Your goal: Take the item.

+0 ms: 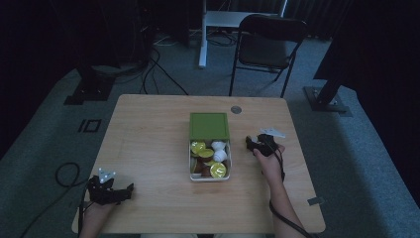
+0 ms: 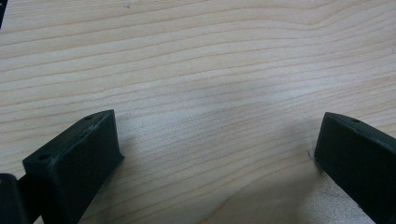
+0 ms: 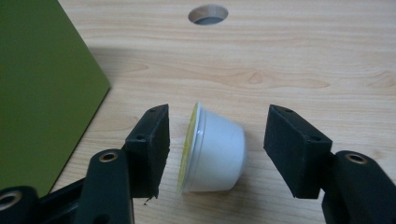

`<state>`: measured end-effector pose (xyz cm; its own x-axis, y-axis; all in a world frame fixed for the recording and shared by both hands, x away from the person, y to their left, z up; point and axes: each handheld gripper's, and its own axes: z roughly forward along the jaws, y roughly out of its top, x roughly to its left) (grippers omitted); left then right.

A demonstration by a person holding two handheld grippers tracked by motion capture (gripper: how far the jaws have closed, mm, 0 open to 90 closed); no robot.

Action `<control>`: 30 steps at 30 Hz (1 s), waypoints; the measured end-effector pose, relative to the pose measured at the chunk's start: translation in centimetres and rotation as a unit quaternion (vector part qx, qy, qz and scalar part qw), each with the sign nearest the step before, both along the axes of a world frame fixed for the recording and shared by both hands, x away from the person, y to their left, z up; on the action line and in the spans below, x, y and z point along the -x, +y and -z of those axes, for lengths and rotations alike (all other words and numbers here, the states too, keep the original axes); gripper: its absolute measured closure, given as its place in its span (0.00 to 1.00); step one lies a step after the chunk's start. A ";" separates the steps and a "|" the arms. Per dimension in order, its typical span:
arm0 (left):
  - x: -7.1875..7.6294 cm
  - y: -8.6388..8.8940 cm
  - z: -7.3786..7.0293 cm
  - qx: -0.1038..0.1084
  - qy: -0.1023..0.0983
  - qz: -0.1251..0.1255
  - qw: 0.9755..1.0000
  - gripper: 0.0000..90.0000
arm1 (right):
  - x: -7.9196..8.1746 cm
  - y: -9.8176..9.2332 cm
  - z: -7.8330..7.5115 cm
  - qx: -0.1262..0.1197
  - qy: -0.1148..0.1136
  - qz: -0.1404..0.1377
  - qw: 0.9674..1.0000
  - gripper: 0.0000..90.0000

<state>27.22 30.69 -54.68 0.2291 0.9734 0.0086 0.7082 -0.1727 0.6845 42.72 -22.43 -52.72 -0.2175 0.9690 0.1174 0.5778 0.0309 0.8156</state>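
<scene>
One small white plastic cup with yellow foil lid (image 3: 212,154) out on wooden worktop (image 1: 148,144), at 3 o'clock of white box with green lid (image 1: 210,148). Right tongs (image 3: 215,149) part-open around it, not gripping. Left tongs (image 2: 219,154) wide, empty. Several cups left inside.

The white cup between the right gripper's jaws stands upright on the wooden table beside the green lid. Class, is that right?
Not quite. The white cup between the right gripper's jaws lies tipped on its side, its yellow top facing one jaw, on the wooden table beside the green lid. The right gripper view shows it.
</scene>
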 end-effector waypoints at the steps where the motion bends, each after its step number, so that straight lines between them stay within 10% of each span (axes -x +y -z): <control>1: 0.0 0.0 0.0 0.000 0.000 0.000 1.000 0.00 | 0.4 -0.2 -0.3 0.003 -0.006 -0.002 1.000 0.43; 30: 0.0 0.0 0.0 0.000 0.000 0.000 1.000 0.00 | 6.6 -4.3 -0.9 -0.007 -0.022 -0.017 1.000 0.28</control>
